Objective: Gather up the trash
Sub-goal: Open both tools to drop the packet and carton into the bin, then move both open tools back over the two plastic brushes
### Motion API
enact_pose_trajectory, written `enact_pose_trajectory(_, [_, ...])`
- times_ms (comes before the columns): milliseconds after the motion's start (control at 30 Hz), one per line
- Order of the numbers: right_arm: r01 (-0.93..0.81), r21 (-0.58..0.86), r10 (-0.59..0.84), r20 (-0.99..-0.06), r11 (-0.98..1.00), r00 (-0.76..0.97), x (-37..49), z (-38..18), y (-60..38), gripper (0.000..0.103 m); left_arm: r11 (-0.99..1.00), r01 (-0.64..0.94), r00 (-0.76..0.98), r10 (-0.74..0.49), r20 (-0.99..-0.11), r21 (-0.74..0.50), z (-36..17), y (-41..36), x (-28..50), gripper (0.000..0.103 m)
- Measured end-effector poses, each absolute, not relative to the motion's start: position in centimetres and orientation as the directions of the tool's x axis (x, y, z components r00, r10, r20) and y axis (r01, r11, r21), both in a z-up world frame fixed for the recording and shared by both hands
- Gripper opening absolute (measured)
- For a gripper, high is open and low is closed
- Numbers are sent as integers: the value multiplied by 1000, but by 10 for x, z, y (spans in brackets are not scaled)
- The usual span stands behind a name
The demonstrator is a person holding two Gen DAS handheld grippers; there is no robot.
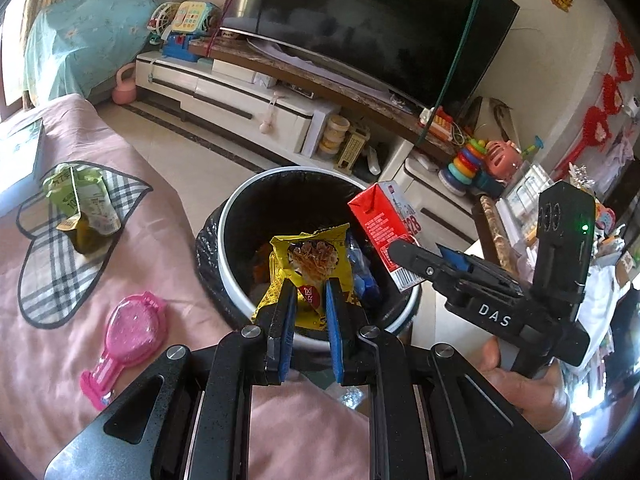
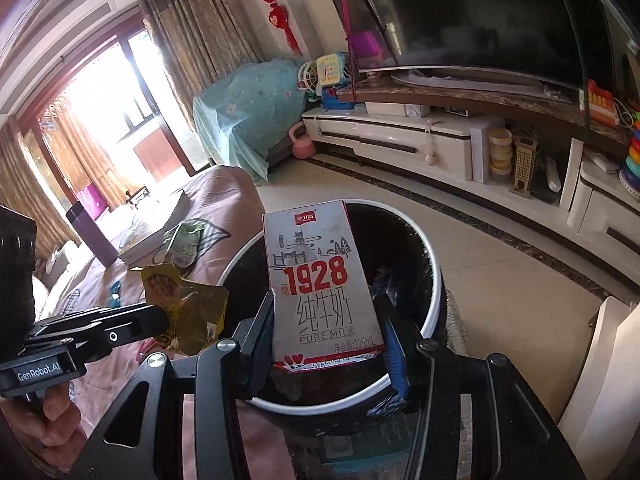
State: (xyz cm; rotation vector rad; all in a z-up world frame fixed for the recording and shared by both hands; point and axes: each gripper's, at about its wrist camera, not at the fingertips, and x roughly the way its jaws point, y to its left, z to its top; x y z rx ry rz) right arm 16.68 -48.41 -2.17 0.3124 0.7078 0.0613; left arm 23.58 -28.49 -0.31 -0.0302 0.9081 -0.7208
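Observation:
My left gripper (image 1: 311, 286) is shut on a yellow noodle wrapper (image 1: 310, 258) and holds it over the round trash bin (image 1: 236, 276), which has a black liner and a white rim. My right gripper (image 2: 326, 312) is shut on a red and white "1928" milk carton (image 2: 320, 280), upright above the bin (image 2: 434, 304). The carton (image 1: 380, 228) and right gripper (image 1: 416, 256) show at the right in the left wrist view. The wrapper (image 2: 180, 304) and left gripper (image 2: 160, 320) show at the left in the right wrist view. A green crumpled pouch (image 1: 80, 208) lies on the pink cover.
A pink hand mirror (image 1: 128, 336) and a plaid heart patch (image 1: 52, 280) are on the pink cover left of the bin. A purple cup (image 2: 92, 236) and a book (image 2: 156, 232) lie further back. A TV cabinet (image 1: 248, 100) with toys stands behind the bin.

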Motion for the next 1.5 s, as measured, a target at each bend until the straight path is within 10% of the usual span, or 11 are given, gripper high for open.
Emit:
enact_pose_trajectory(333, [55, 303, 165, -654, 951, 739, 188, -27, -496, 49, 761, 566, 379, -581, -720, -316, -15, -295, 248, 16])
enact_pose_trajectory(467, [57, 308, 173, -669, 950, 723, 193, -32, -499, 50, 781, 547, 399, -559, -727, -301, -16, -290, 249, 44])
enact_pose_trajectory(800, [64, 337, 168, -616, 939, 769, 169, -19, -492, 83, 814, 491, 459, -543, -703, -309, -14, -246, 233, 60])
enact_pose_trajectory(900, [46, 347, 180, -590, 937, 787, 161, -12, -478, 97, 834, 455, 488, -527, -695, -313, -16, -223, 224, 61])
enact_pose_trajectory(1500, [-146, 343, 342, -626, 928, 701, 141, -30, -329, 101, 930, 156, 602, -356, -715, -332, -44, -63, 187, 61])
